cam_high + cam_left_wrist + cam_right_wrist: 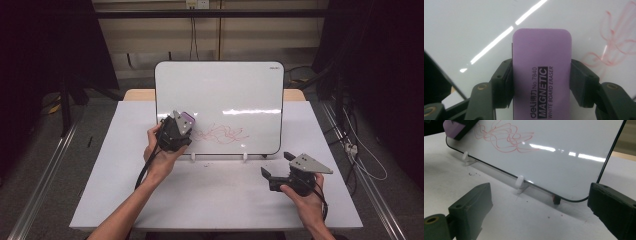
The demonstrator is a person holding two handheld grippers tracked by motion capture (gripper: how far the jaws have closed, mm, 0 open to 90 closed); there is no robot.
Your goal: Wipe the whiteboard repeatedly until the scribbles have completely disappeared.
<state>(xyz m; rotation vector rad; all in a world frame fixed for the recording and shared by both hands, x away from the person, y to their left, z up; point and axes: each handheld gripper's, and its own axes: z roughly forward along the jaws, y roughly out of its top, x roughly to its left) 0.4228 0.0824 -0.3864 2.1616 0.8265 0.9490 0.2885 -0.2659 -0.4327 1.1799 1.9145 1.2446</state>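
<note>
A whiteboard [220,90] stands upright on the white table, with a red scribble [222,133] low on its face. My left gripper [184,121] is shut on a purple magnetic eraser [541,75], which is held at the board just left of the scribble [614,47]. In the right gripper view the eraser [452,127] shows at the top left, next to the scribble [504,140]. My right gripper [276,164] rests low on the table at the right, in front of the board's lower right corner. Its jaws stand wide apart with nothing between them.
Two white clip feet [519,183] and a small dark stub [556,200] prop the board [564,157] on the table [220,200]. Black specks lie on the table near the board's base. Cables hang off the right side beyond the table edge.
</note>
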